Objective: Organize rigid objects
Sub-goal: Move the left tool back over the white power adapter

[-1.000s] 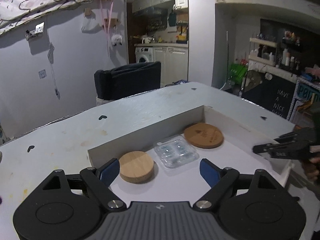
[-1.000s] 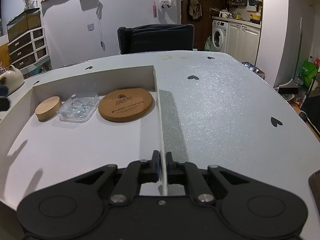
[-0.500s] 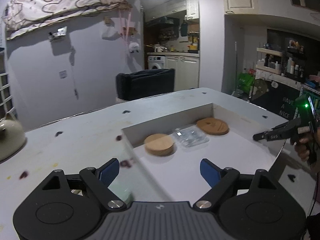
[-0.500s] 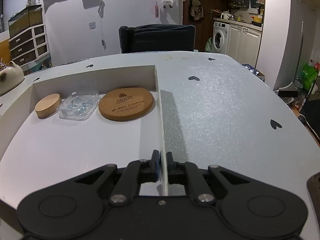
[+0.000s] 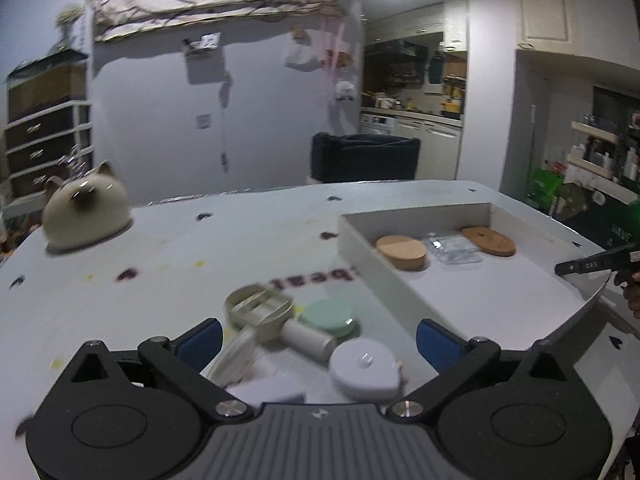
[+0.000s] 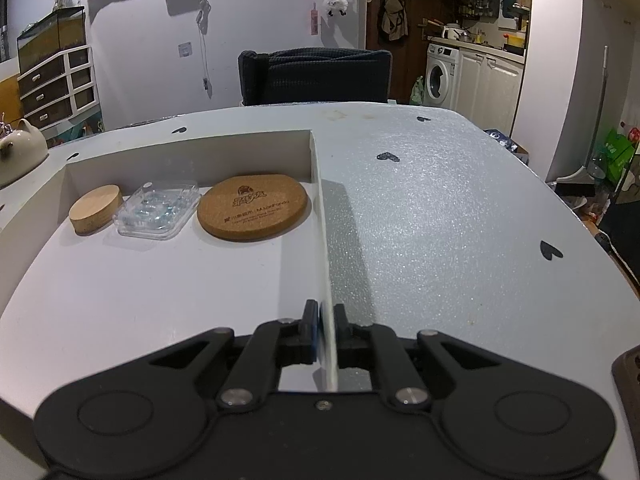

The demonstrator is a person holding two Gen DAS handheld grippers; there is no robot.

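Left tool [image 5: 318,338] gapes, angled down over blurred, perhaps round, clutter [image 5: 304,336].

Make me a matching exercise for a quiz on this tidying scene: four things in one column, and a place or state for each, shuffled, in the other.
Things:
1. cork coaster
2. clear plastic case
3. cat-shaped teapot
4. right gripper

Places or states:
A. on the table outside the tray, far left
B. shut on the tray wall
C. in the tray, beside its right wall
D. in the tray, between the two round pieces

Pairs: 1-C, 2-D, 3-A, 4-B
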